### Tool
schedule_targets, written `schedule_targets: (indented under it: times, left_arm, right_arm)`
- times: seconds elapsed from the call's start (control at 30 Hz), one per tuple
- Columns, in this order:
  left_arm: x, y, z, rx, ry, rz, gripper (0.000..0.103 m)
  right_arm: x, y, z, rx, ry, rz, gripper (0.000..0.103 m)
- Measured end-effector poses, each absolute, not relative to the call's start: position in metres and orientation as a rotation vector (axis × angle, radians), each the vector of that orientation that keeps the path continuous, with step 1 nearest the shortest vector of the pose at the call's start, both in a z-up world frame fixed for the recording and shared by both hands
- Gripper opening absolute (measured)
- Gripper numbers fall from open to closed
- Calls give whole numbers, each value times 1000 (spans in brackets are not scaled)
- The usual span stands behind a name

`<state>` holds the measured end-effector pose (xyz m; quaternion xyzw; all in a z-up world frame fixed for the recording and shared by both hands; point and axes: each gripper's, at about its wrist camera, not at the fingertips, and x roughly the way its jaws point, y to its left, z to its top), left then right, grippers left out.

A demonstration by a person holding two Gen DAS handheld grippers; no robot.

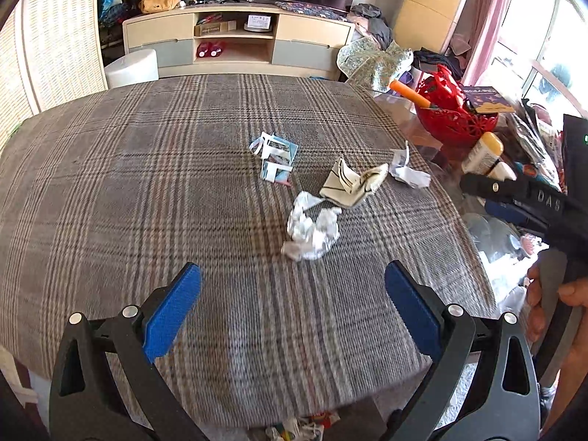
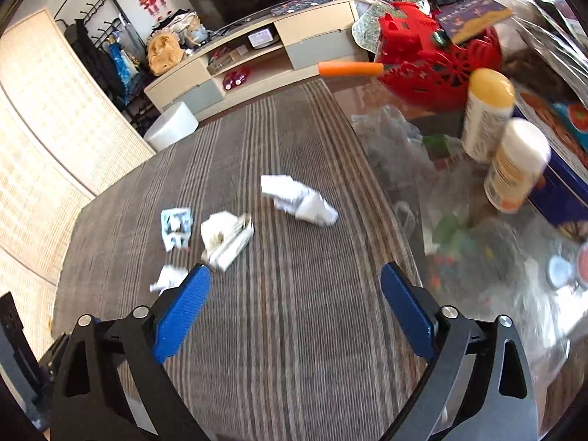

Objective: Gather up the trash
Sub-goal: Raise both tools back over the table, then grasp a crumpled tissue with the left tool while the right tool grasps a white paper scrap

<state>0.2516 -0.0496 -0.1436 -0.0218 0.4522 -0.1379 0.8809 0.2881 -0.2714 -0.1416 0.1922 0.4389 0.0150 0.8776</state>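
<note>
Several scraps of trash lie on a plaid tablecloth (image 1: 147, 183). A crumpled white paper ball (image 1: 312, 229) is nearest my left gripper (image 1: 293, 283), which is open and empty just in front of it. Behind it lie a folded cream wrapper (image 1: 354, 182), a blue-and-white torn packet (image 1: 273, 156) and a small white crumpled paper (image 1: 408, 172). In the right wrist view my right gripper (image 2: 296, 284) is open and empty above the cloth (image 2: 294, 330), with the white paper (image 2: 297, 198), cream wrapper (image 2: 226, 237), blue packet (image 2: 176, 226) and paper ball (image 2: 167, 279) ahead and left.
A red plastic basket (image 1: 455, 117) with an orange handle (image 2: 349, 68) stands at the table's right. Two yellow-capped bottles (image 2: 488, 110) (image 2: 514, 165) and clutter sit on the glass part (image 2: 422, 183). A TV cabinet (image 1: 239, 40) and white stool (image 1: 132, 68) stand beyond the table. The right gripper's body (image 1: 533, 198) shows in the left view.
</note>
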Motion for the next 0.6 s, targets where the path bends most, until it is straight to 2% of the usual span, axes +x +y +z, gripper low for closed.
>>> schedule_targets:
  times: [0.1,0.3,0.43,0.53,0.6]
  left_arm:
    - [274,-56,-153,-39,958,-279,94]
    - [307,-68,-168,-38,978,-290,94]
    - [318,-71,-179,-48,997,-309,88]
    - [324,-74,-188,-42,1017,-314,79]
    - [328,-75,-193,-44,1029,-325,71]
  right_arm:
    - [317,-274,-149,430,938,26,85]
    - [357,-262,-150,408,934,59,83]
    - [373,-255,-164,375,974,72,65]
    - [378,-258,-175,380,992,52,37]
    - [379,-262,-176,406,976,54,36]
